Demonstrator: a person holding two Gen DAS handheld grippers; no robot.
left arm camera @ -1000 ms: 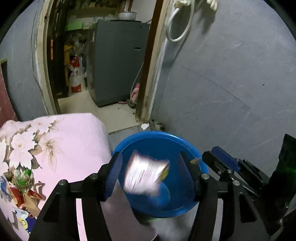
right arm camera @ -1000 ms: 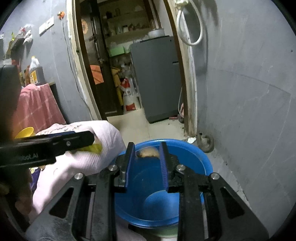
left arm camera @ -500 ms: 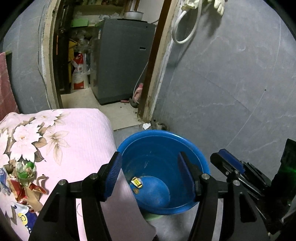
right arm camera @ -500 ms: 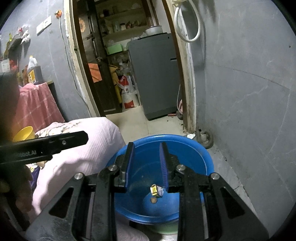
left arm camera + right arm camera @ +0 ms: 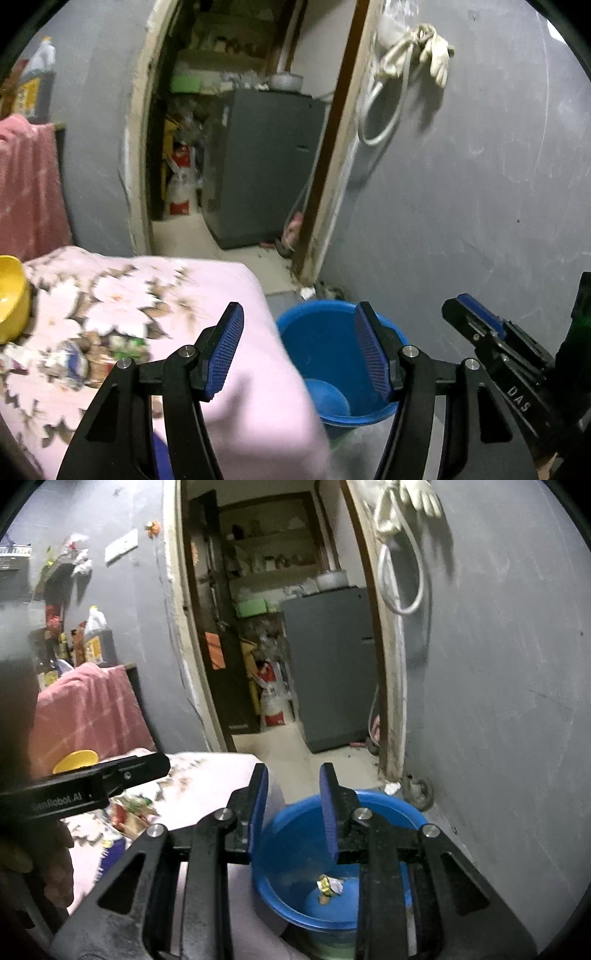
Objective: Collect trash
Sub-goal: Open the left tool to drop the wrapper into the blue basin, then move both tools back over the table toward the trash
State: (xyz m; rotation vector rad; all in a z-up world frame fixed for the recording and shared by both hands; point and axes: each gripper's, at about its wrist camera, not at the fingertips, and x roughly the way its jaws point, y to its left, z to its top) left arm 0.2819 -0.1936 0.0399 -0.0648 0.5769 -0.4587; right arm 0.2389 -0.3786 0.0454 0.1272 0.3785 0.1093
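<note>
A blue bucket stands on the floor beside the bed, below both grippers. A crumpled yellow and silver wrapper lies on the bottom of the bucket. More wrappers lie in a blurred heap on the pink floral blanket. My left gripper is open and empty above the bed's edge and the bucket. My right gripper hangs over the bucket; its jaws are opening a little, a narrow gap with nothing between them.
A yellow bowl sits on the blanket at the far left. A grey wall rises close behind the bucket. A doorway with a grey fridge opens ahead. A pink cloth hangs at the left.
A wrapper fell from between the left jaws and a brown scrap left the right jaws; both dropped into the bucket. Both grippers then rose and drew back, showing more of the bed.
</note>
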